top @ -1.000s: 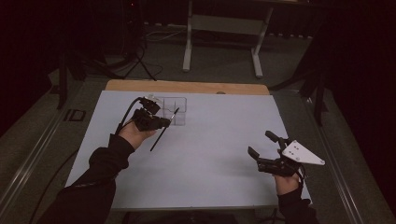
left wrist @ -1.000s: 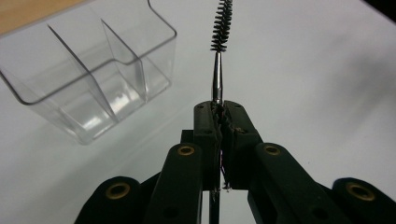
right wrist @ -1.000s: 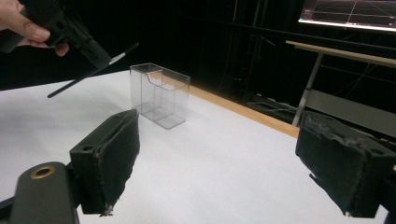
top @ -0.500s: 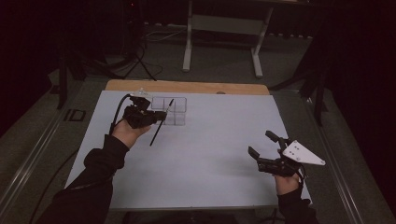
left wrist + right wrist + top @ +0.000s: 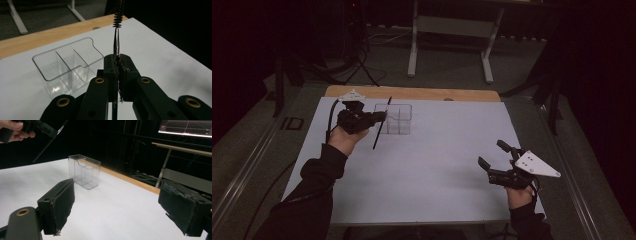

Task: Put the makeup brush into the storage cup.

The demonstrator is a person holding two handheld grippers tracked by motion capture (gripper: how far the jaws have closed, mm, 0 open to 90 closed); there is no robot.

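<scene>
Clamping a thin brush beside the clear organizer, left tool; gaping empty lower right, right tool; brush tip cropped.

Counts:
- Grippers: 2. Left gripper upper left of the high view, right gripper lower right.
- Hands: 2, one per gripper. Left hand, right hand.
- Thin brushes: 1. Black bristled brush clamped between the left gripper's closed jaws, top centre of the left gripper view.
- Clear plastic organizers: 1, upper centre of the high view. Dividers visible in the left gripper view; exact compartment count unclear, at least 3.
- Tables: 1, white top with a wooden strip along the far edge.
- Monitors: 1, top right of the right gripper view.
</scene>
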